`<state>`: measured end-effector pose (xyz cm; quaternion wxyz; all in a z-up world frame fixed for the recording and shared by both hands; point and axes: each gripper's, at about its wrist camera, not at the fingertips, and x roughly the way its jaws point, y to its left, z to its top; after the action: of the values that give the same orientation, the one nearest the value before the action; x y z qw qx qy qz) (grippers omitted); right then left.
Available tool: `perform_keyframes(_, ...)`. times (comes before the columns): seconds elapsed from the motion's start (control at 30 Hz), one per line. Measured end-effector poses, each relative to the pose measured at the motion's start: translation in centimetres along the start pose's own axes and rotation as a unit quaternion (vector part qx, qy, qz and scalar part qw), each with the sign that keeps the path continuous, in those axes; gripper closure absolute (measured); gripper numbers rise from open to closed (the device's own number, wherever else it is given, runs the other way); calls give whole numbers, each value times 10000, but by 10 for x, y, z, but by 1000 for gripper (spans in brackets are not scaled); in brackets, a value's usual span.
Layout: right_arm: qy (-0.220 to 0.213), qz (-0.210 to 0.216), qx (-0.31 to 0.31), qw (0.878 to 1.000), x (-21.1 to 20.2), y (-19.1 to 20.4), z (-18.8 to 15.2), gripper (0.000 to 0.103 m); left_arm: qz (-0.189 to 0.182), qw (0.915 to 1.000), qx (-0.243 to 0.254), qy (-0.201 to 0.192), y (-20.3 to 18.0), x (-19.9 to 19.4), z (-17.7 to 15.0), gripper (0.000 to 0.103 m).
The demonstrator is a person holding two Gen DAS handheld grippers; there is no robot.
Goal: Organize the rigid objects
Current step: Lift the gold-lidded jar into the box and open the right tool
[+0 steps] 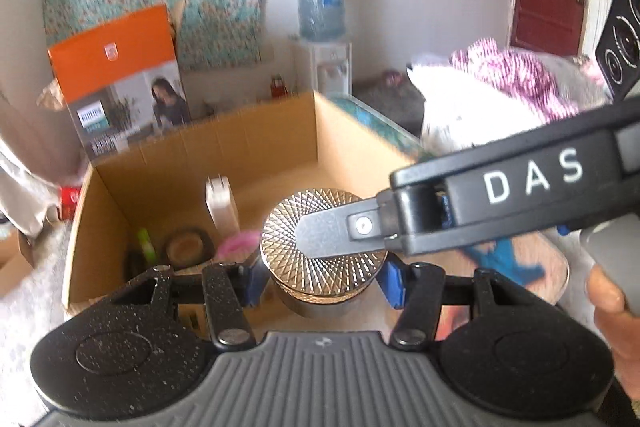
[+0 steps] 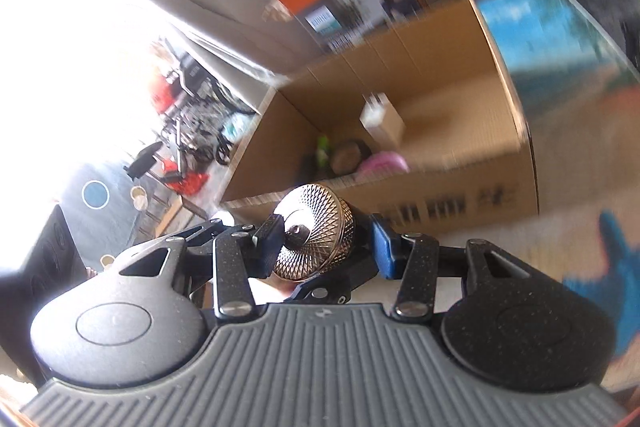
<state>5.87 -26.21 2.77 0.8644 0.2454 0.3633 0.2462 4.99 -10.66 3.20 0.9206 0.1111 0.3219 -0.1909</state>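
A round jar with a gold, diamond-patterned metal lid (image 1: 320, 247) is held between both claws, in front of and near an open brown cardboard box (image 1: 276, 131). In the left wrist view, the left claw (image 1: 323, 279) is seen pinching the jar's dark body from both sides with its blue pads (image 1: 394, 283), while one black finger of the right claw (image 1: 332, 233) is laid across the top of the lid. In the right wrist view, the right claw (image 2: 324, 245) is seen pressed on the same jar (image 2: 316, 231), one finger on the lid face and the blue pad (image 2: 384, 247) on the opposite side. Inside the box, a white charger plug (image 1: 220, 203), a pink object (image 1: 238, 243), a round brown item (image 1: 186, 247) and a green item (image 1: 146, 245) are visible against the left side. An orange and grey product carton (image 1: 120, 79) is stood behind the box. Part of a hand (image 1: 616, 311) is seen at the right edge of the left view. A blue-patterned counter (image 2: 560, 39) is visible beside the box.
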Motion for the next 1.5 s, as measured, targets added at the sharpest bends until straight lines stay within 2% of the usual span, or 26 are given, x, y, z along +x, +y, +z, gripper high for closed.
perform_keyframes(0.1, -116, 13, -248, 9996, -3, 6, 23, 58, 8, 9999, -90, -79, 5, 3, 24, 46)
perform_keyframes(0.23, -128, -103, -563, 9983, 5, 5, 62, 57, -26, 9993, -384, 23, 14, 26, 57, 46)
perform_keyframes(0.4, 285, -138, -522, 9981, 38, -23, 112, 57, -16, 9969, -641, 446, 31, 71, 85, 46)
perform_keyframes(0.53, 604, -242, -411, 9970, 76, -47, 135, 56, -73, 9919, -962, 829, 47, 112, 89, 46)
perform_keyframes(0.77, 964, -444, -409, 9935, 133, -66, 156, 56, -106, 9813, -1440, 1273, 72, 163, 100, 46)
perform_keyframes(0.97, 1177, -609, -609, 9893, 161, -71, 173, 58, -132, 9750, -1727, 1388, 84, 184, 103, 46)
perform_keyframes(1.2, 1189, -799, -824, 9863, 170, -68, 179, 59, -156, 9692, -1950, 1494, 89, 197, 105, 43)
perform_keyframes(1.37, 1108, -793, -810, 9874, 168, -69, 179, 60, -203, 9685, -2035, 1420, 90, 196, 106, 43)
perform_keyframes(1.5, 944, -719, -760, 9900, 157, -67, 177, 60, -227, 9707, -2003, 1308, 86, 185, 107, 36)
